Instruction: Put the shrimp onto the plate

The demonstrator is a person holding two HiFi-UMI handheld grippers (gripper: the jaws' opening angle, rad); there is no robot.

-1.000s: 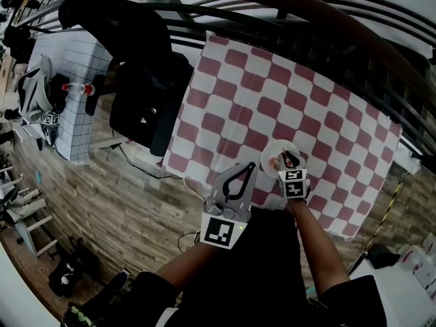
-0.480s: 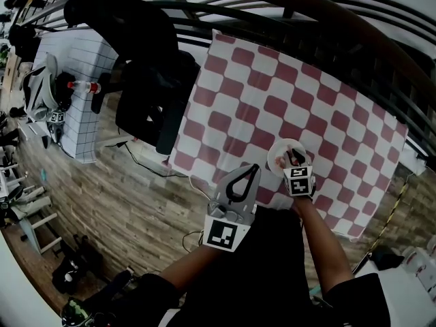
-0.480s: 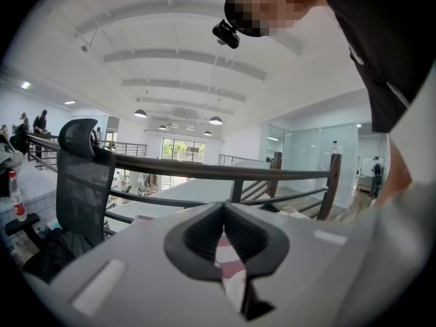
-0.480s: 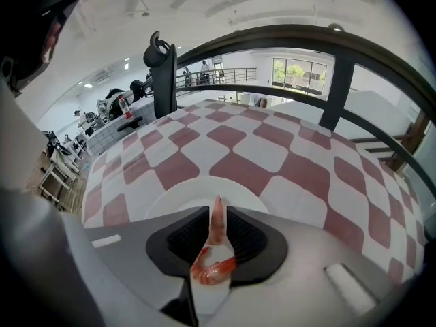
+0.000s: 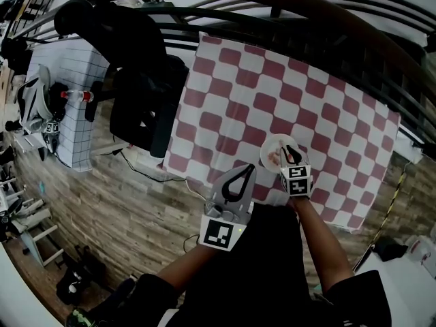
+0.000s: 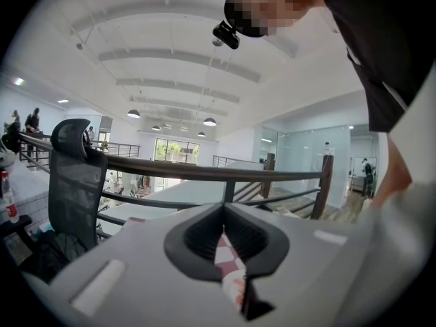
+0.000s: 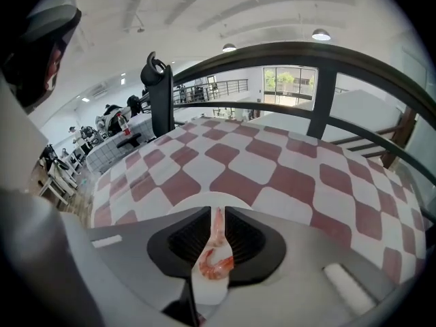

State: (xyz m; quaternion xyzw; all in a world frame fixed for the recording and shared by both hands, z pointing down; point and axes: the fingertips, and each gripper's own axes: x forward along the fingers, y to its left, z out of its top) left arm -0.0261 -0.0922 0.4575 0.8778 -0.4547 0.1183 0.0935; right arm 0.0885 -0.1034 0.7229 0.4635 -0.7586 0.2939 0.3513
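Observation:
A small white plate (image 5: 272, 148) sits on the red-and-white checked tablecloth (image 5: 272, 94) near its front edge. My right gripper (image 5: 289, 149) hovers over the plate. In the right gripper view its jaws (image 7: 218, 208) are closed to a narrow gap on the tail of a pink shrimp (image 7: 215, 264), whose curled body hangs just over the plate (image 7: 204, 200). A small pink bit (image 5: 274, 159) lies on the plate left of the jaws, too small to identify. My left gripper (image 5: 247, 167) is shut and empty, held at the cloth's front edge; its view shows only a sliver of cloth (image 6: 228, 261).
A dark curved railing (image 5: 306, 9) runs behind the table. A black office chair (image 5: 139, 80) stands at the table's left end. Wooden floor (image 5: 122, 203) and a cable lie to the left. The person's arms and dark clothing fill the lower middle.
The head view has shifted slightly. My right gripper stays over the plate and my left gripper holds its place at the table's edge.

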